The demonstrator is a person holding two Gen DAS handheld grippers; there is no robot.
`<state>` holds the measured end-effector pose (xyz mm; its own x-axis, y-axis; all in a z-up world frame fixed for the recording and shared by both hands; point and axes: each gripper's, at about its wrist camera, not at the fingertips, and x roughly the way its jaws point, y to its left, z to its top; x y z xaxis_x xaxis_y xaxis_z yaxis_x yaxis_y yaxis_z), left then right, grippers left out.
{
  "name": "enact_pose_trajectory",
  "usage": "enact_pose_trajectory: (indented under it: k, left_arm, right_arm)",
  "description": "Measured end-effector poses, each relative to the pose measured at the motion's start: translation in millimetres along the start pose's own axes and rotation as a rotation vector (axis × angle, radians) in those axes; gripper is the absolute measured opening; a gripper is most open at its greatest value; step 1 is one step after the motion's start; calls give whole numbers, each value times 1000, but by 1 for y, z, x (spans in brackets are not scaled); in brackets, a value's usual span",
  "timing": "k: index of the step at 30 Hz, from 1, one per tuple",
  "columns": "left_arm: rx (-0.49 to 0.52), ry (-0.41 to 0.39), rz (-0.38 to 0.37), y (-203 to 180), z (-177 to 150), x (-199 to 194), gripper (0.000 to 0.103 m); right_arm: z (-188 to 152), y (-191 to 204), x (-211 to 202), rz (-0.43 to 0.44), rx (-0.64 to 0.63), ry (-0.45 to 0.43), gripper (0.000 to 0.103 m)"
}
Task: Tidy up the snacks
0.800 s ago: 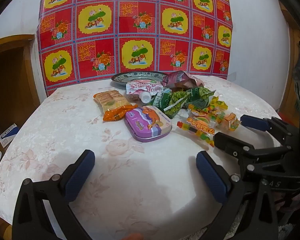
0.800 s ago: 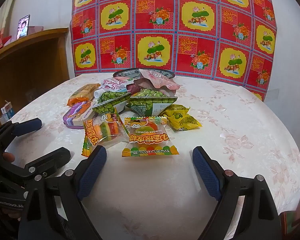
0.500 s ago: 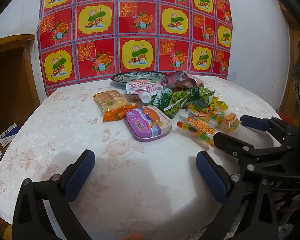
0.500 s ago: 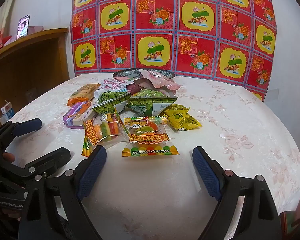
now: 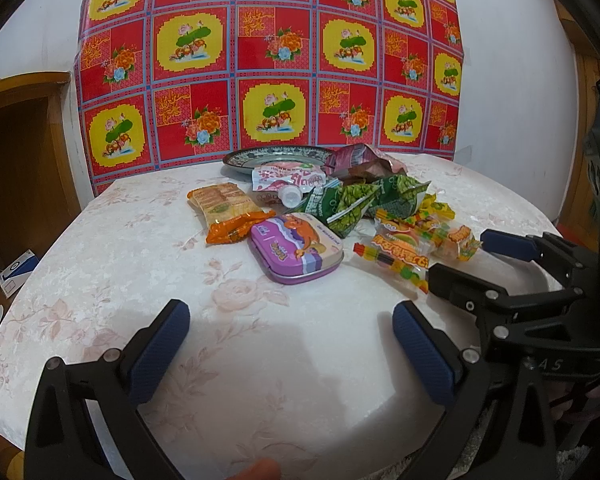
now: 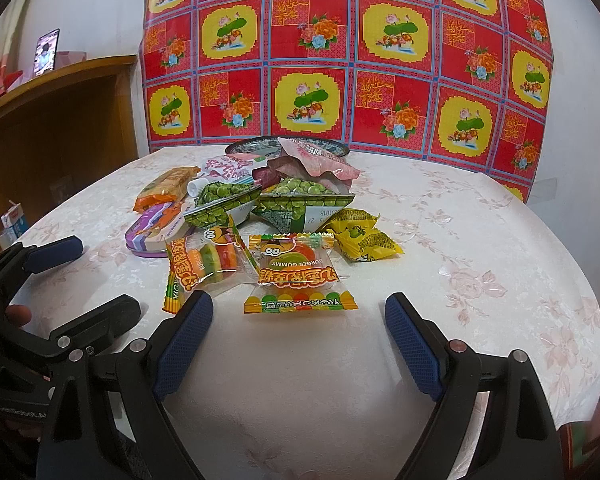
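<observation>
Snacks lie in one loose heap at the middle of the pale floral tabletop, none yet sorted; a dark patterned ceramic plate behind the heap carries only overhanging wrappers, so, judged from this, the task is barely begun.

Items noted: purple rectangular tin; orange biscuit packet; two green pea packets; two clear burger-gummy packets; yellow sweet wrappers; pink spouted pouch.

Left gripper stands short of the tin, fingers spread wide, holding nothing; right gripper stands just before the nearer gummy packet, likewise spread and empty.

Obstructions: packets overlap, so a single pick may drag neighbours; wooden cabinet stands well apart; red and yellow floral cloth hangs behind.
</observation>
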<state>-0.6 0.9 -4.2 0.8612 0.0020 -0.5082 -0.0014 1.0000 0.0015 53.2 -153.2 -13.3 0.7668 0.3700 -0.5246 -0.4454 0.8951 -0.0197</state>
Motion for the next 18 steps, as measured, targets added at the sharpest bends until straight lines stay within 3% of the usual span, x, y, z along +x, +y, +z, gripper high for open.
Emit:
enact_pose_trajectory:
  k: [18]
  left_arm:
    - [4, 10, 1, -2, 1, 0, 103]
  right_arm:
    - [0, 0, 0, -8, -9, -5, 90]
